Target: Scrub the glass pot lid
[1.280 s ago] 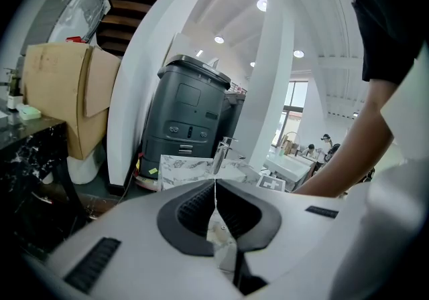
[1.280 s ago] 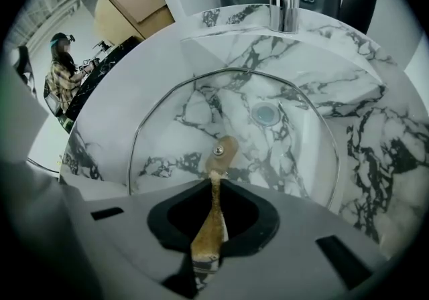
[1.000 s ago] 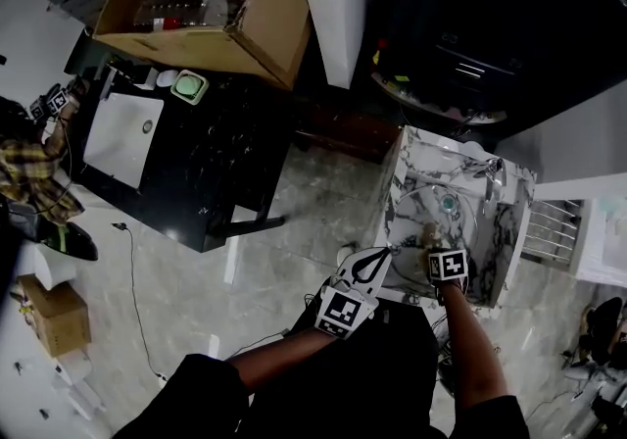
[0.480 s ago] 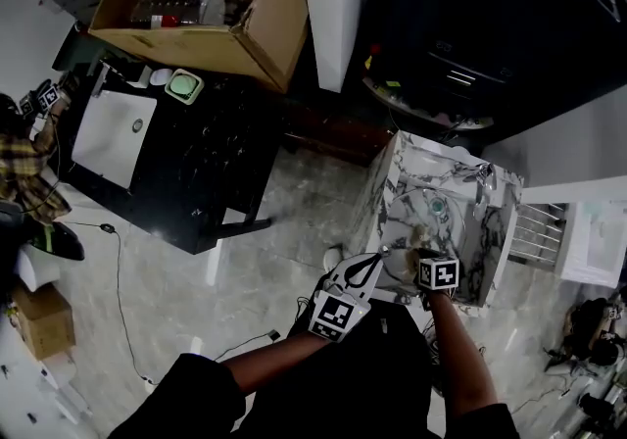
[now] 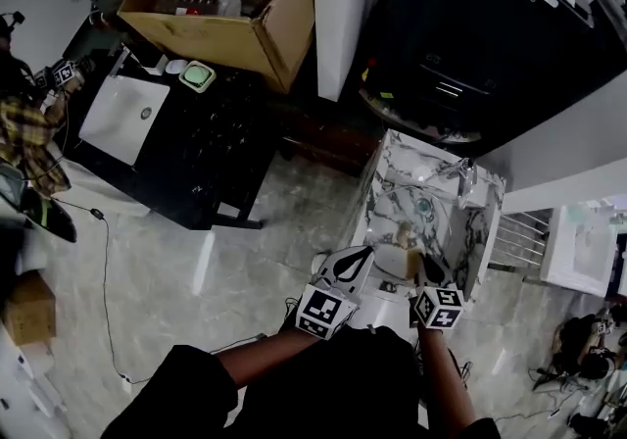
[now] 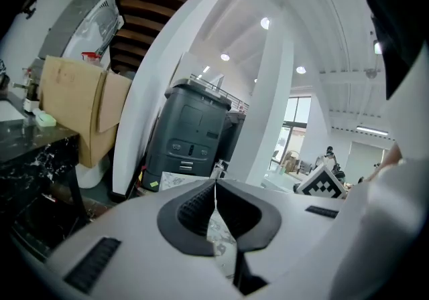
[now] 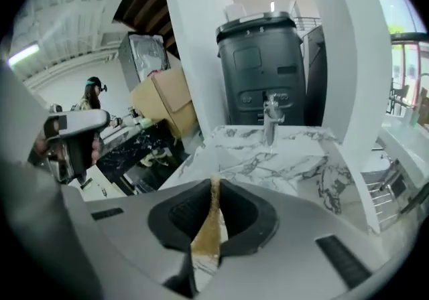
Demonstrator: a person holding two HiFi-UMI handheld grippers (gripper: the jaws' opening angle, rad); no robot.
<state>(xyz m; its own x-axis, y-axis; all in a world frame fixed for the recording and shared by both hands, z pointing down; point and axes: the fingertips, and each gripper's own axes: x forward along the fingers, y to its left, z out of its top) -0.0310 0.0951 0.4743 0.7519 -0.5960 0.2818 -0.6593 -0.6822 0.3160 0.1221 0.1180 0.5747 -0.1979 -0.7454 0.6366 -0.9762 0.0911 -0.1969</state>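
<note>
Pinching brown pad, right gripper near marble sink

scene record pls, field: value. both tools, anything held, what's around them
left tool: jaws together, nothing between them
right tool: shut on pad
pad: thin, tan, pinched edge-on between the jaws
counter: white marble, dark veins, ahead of both tools
faucet: upright at the counter's far side
box: cardboard, open, upper left in head view
</note>
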